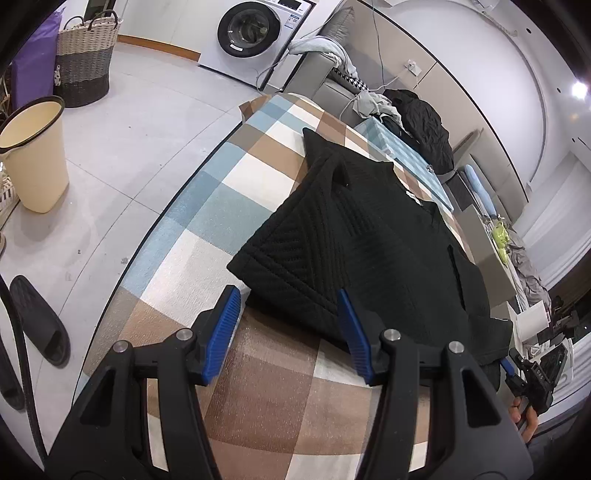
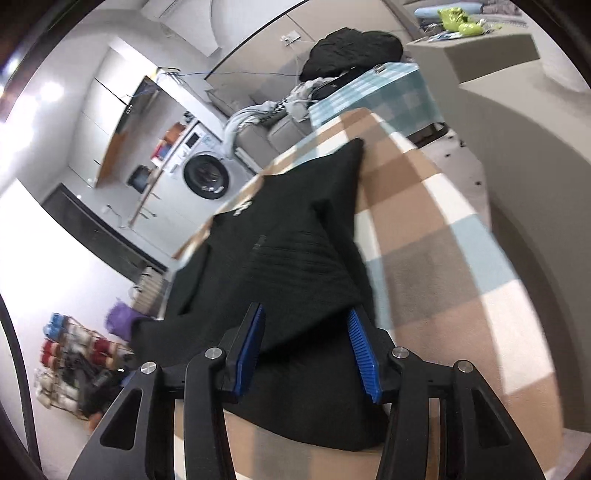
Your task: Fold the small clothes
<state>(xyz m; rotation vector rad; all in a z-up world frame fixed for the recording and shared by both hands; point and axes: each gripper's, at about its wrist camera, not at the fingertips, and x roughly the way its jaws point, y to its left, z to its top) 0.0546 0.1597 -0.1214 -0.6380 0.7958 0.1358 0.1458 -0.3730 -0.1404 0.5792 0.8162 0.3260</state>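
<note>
The counter (image 1: 192,229), covered in a checked cloth of blue, brown and cream, filled most of both views, with pale floor tiles beyond its curved edge. On it lay the black ribbed garment (image 1: 369,236), spread flat across the far half of the cloth, one sleeve folded in over the body and its tip pointing away toward the sofa. A small white label showed at its neckline.

Behind the counter stood a white washing machine (image 1: 255,33), a woven laundry basket (image 1: 86,55) and a cream plastic bin (image 1: 35,151). A black slipper (image 1: 40,321) lay on the floor near the counter's edge.

The left hand-held gripper (image 1: 288,332) hovered at the near hem of the garment with its blue pads about half apart; the cloth's folded corner lay between them, but neither pad pressed on it.

The right hand-held gripper (image 2: 306,350) stood over the garment's other side, jaws likewise half apart, with black fabric lying between and under the pads. That view was blurred, and no pad visibly pinched the fabric.
</note>
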